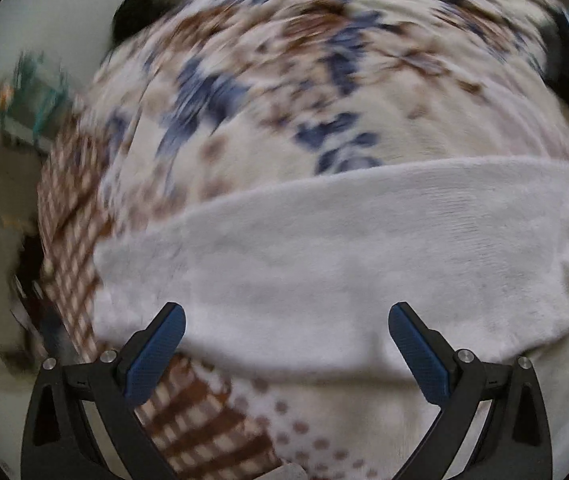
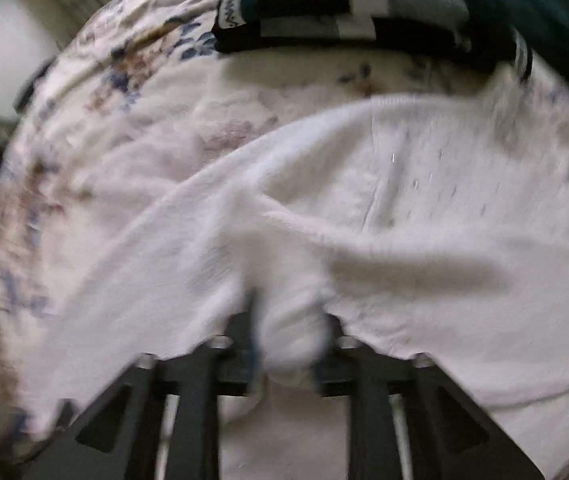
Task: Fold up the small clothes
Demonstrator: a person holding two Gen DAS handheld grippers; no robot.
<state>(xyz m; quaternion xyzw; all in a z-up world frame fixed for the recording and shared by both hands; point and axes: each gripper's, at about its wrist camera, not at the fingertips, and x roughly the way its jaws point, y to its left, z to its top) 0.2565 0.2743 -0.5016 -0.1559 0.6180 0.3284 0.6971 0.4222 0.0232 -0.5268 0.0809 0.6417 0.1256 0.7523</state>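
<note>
Left wrist view: the left hand-held gripper (image 1: 286, 344) hangs released, blue pads (image 1: 156, 356) spread wide, over a white garment (image 1: 344, 256) lying on a floral bedspread (image 1: 284, 80). Right wrist view, blurred: the right hand-held gripper (image 2: 288, 336) is clenched on a bunched fold of the garment (image 2: 404, 216), which drapes over its fingers. Folded dark clothes (image 2: 344, 4) lie at the far edge.
</note>
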